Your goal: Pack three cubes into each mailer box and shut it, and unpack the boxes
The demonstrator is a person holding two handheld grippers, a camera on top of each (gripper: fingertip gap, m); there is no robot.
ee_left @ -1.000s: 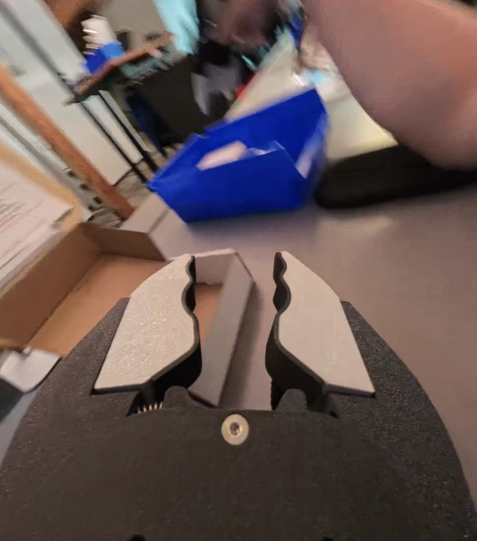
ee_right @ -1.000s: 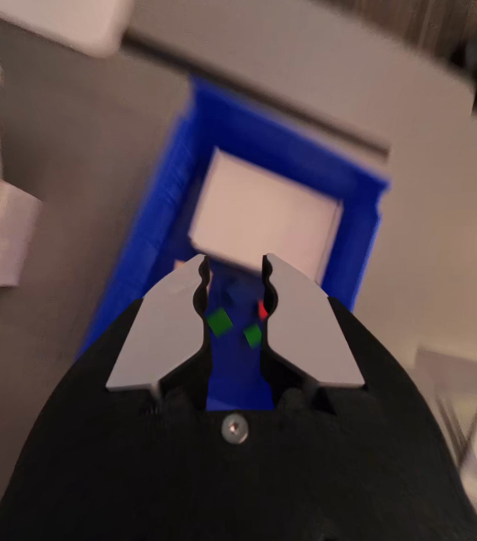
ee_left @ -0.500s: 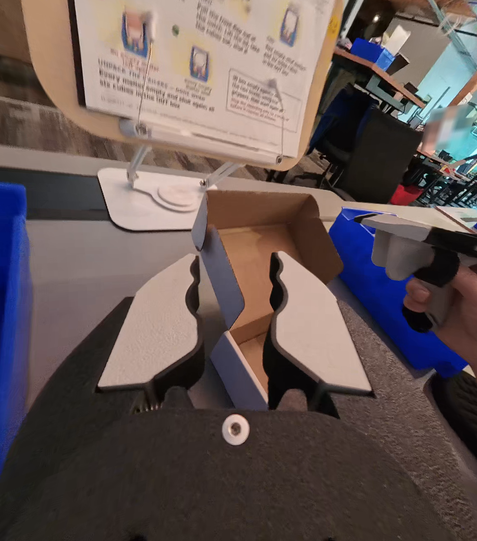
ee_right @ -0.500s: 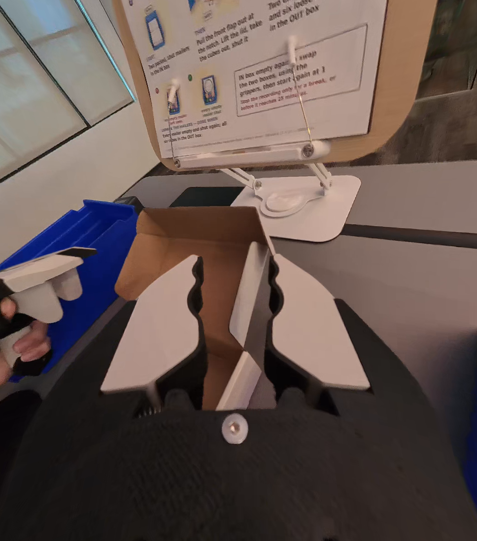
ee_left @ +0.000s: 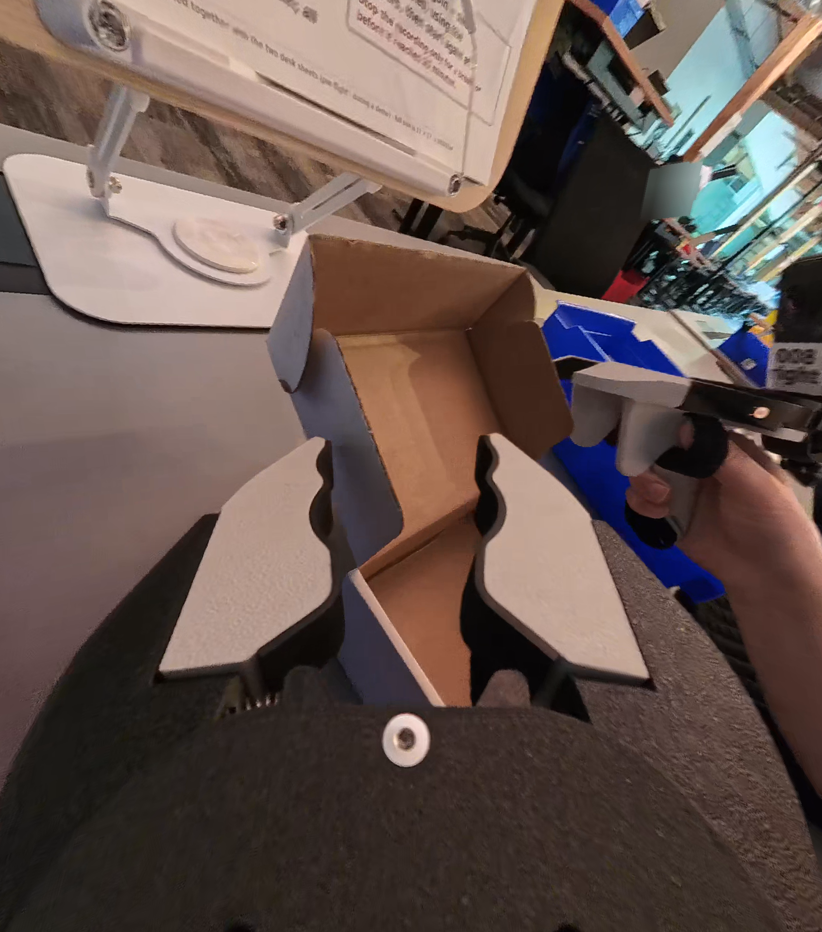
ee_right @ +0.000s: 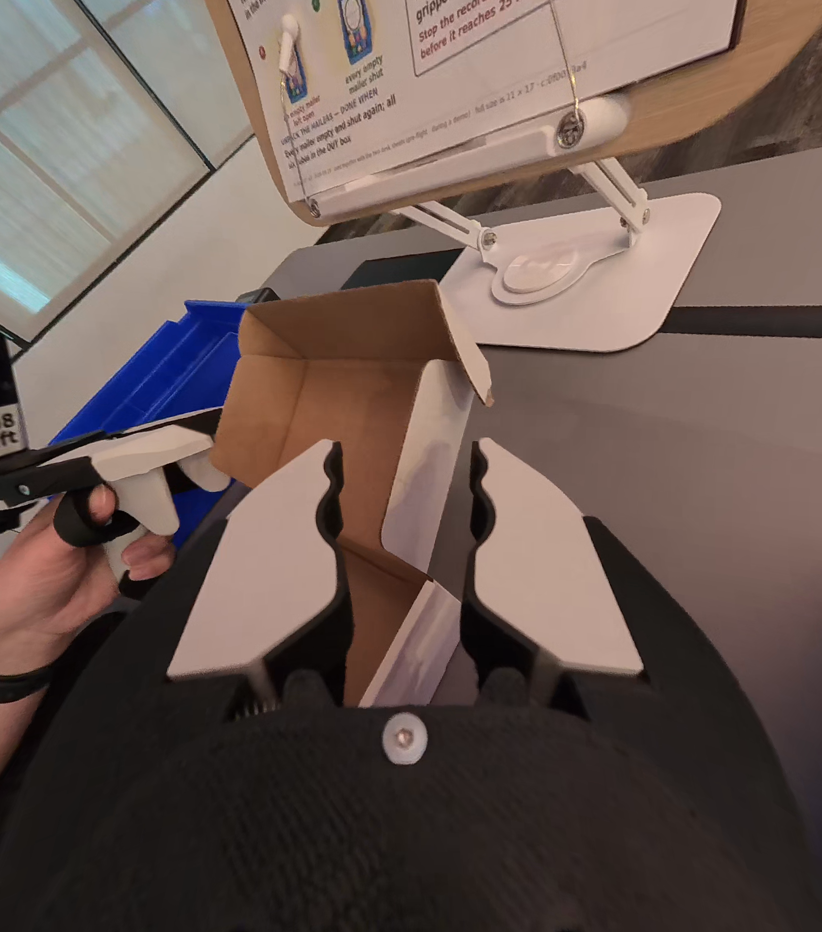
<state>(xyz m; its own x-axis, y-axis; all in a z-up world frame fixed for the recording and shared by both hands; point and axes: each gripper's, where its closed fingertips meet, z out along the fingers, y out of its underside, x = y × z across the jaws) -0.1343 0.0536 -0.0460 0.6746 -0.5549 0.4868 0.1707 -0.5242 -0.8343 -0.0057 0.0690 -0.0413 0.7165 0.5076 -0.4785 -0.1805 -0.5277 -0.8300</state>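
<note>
An open mailer box [ee_left: 414,383], white outside and brown inside, stands on the grey table with its lid up. No cube shows inside it. My left gripper [ee_left: 403,444] is open, and the box's left wall stands between its fingers without being gripped. My right gripper [ee_right: 404,444] is open, with the box's right wall between its fingers in the same way. The box also shows in the right wrist view [ee_right: 343,403]. Each view shows the other gripper beside the box: the right one [ee_left: 595,383] and the left one [ee_right: 197,439], each held in a hand.
A white stand [ee_left: 146,252] holding an instruction sheet is just behind the box, and it also shows in the right wrist view [ee_right: 575,282]. One blue bin [ee_left: 600,469] sits to the box's right, and another blue bin [ee_right: 156,373] sits to its left.
A second ago the right gripper was over a blue bin with cubes and the left was beside the box. Both have swung to the open box and moved in closer over its side walls.
</note>
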